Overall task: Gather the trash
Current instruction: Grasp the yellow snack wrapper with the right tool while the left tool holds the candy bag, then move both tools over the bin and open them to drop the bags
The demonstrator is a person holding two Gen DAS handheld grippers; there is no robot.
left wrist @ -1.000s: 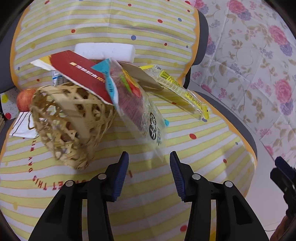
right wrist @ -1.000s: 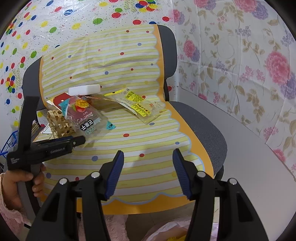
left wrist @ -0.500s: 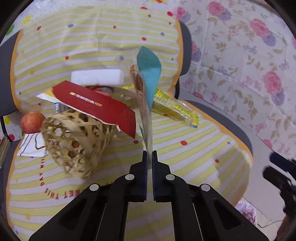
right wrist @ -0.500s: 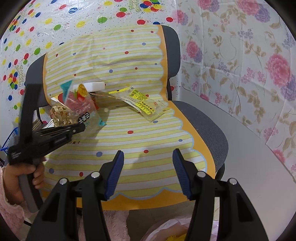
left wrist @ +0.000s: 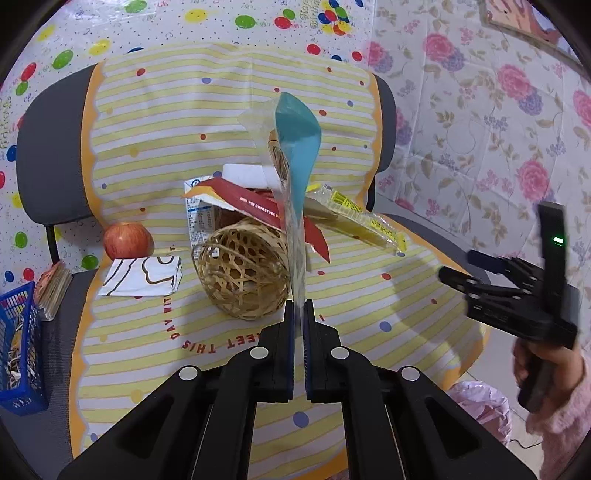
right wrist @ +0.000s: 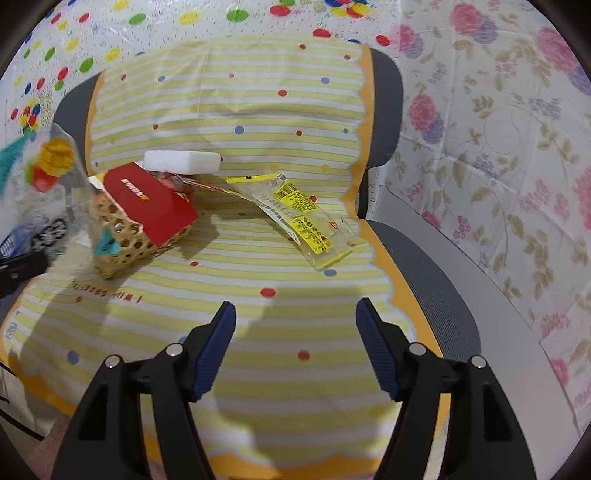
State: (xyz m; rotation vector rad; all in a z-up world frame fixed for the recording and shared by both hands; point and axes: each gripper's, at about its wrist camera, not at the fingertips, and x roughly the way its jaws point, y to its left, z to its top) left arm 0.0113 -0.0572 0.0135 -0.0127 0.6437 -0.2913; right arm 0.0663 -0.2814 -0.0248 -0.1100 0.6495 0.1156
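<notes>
Plastic wrapper pinched in left claw

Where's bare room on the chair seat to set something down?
Free: the front of the striped cover, ahead of the open right gripper. Crowded: the back, with wicker basket, red box, white foam block and yellow-label wrapper.

seat cover: "this day"; wall sheet: "happy birthday".

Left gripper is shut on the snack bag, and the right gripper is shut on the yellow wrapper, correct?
Not quite. The right gripper is open and empty in the right wrist view; the yellow wrapper lies on the chair. The left gripper does hold the snack bag.
</notes>
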